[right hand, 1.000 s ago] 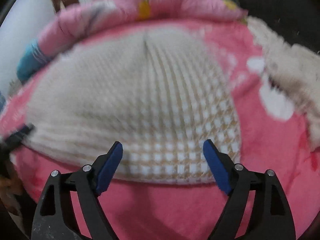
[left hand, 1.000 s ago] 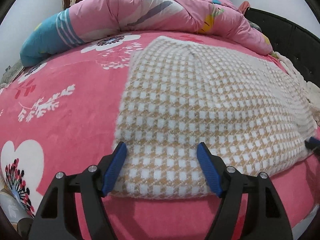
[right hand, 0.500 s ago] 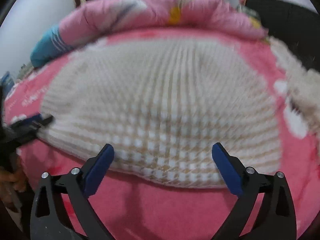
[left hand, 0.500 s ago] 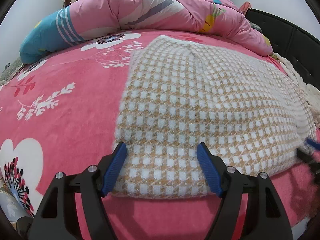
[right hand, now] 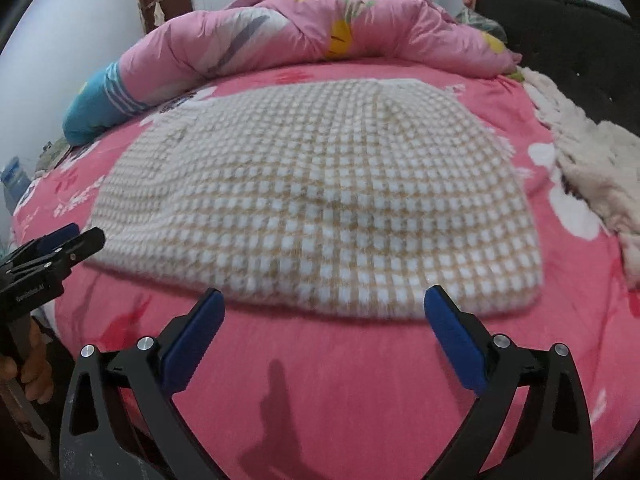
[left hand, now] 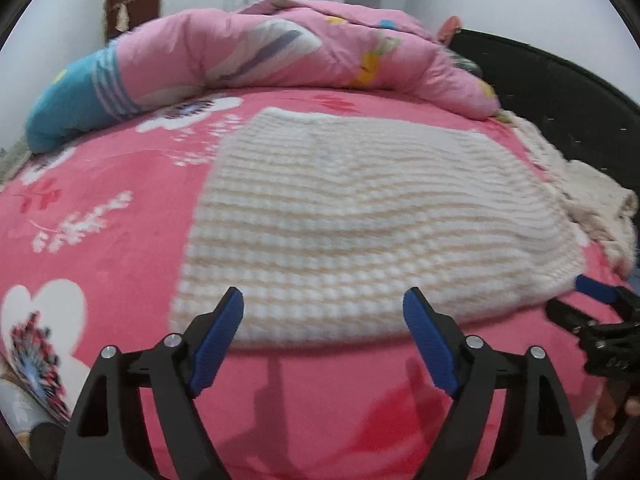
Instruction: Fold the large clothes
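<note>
A folded cream-and-tan checked knit garment (left hand: 352, 208) (right hand: 320, 200) lies flat on the pink bed sheet (left hand: 100, 200). My left gripper (left hand: 324, 300) hovers just before the garment's near left edge. Its jaws are opening and its pads press on nothing. My right gripper (right hand: 326, 300) stands wide open above the sheet at the garment's near right edge, holding nothing. Each gripper shows at the side of the other's view: the right gripper (left hand: 600, 320) and the left gripper (right hand: 60, 248), each with a hand behind it.
A rolled pink quilt (left hand: 300, 52) with a blue end lies across the far side of the bed. A fluffy cream knit item (right hand: 592, 168) is heaped on the right, against the black headboard (left hand: 560, 92). Bare pink sheet (right hand: 340, 380) stretches between garment and grippers.
Both grippers have drawn back and up from the garment's near edge, and their jaws have widened. The garment stays flat on the bed.
</note>
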